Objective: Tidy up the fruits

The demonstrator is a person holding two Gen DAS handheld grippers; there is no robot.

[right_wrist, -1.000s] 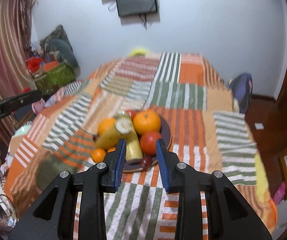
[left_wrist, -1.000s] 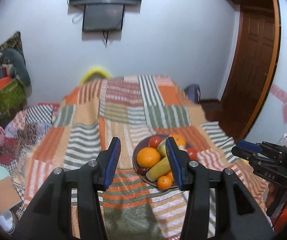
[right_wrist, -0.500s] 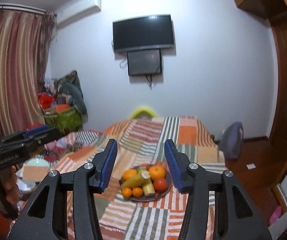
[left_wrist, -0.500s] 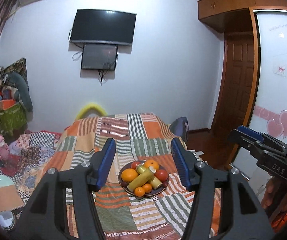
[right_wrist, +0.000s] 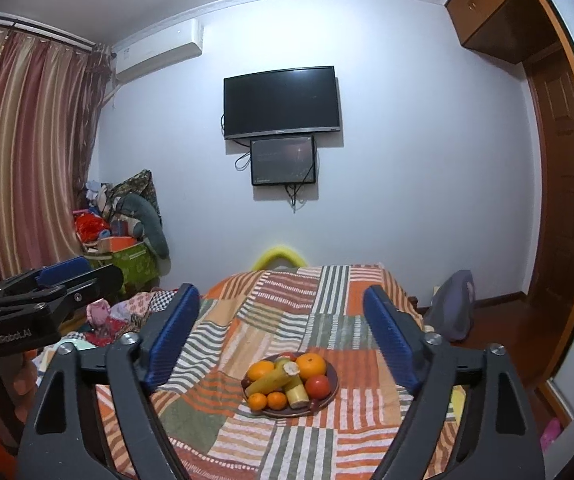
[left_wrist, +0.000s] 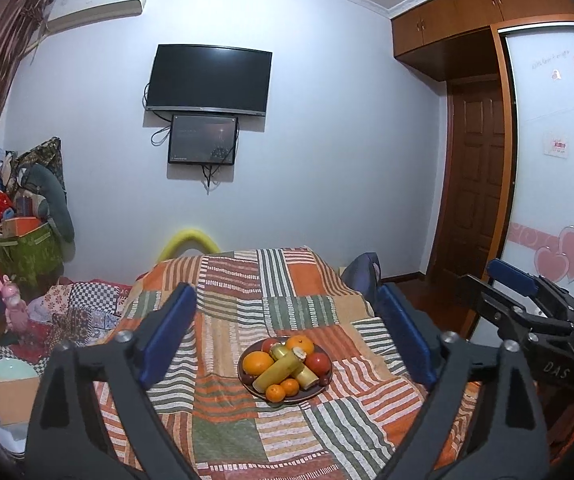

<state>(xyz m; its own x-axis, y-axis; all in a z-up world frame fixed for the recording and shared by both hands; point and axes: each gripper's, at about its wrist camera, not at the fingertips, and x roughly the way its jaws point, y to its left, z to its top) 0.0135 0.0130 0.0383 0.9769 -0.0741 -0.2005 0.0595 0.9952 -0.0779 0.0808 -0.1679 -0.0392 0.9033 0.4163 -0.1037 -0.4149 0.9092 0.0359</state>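
Left wrist view: left gripper (left_wrist: 287, 334) with jaws opening, already wide, nothing between the pads. Plate (left_wrist: 323, 388) of fruit ahead at 12 o'clock and below, well apart from the fingertips, resting on the patchwork bedspread (left_wrist: 247, 300). On the plate: large orange (left_wrist: 258, 363), second orange (left_wrist: 300, 345), tomato (left_wrist: 317, 363), two small tangerines (left_wrist: 283, 390) at the near rim, two yellow-green cobs crossed, the upper cob (left_wrist: 279, 370) with long axis from 7 to 1 o'clock. Right gripper (left_wrist: 515, 300) at 3 o'clock, clear of the plate. Right wrist view: right gripper (right_wrist: 281, 336) likewise opening, wide and empty. Same plate (right_wrist: 329, 394) at 12 o'clock, low and well apart; upper cob (right_wrist: 273, 378) running 8 to 2 o'clock. Left gripper (right_wrist: 59, 284) at 9 o'clock. Neither hand judged clearly nearer. Nothing between fingers and fruit; wall television (right_wrist: 282, 102) and curtain (right_wrist: 27, 152) far off the path.
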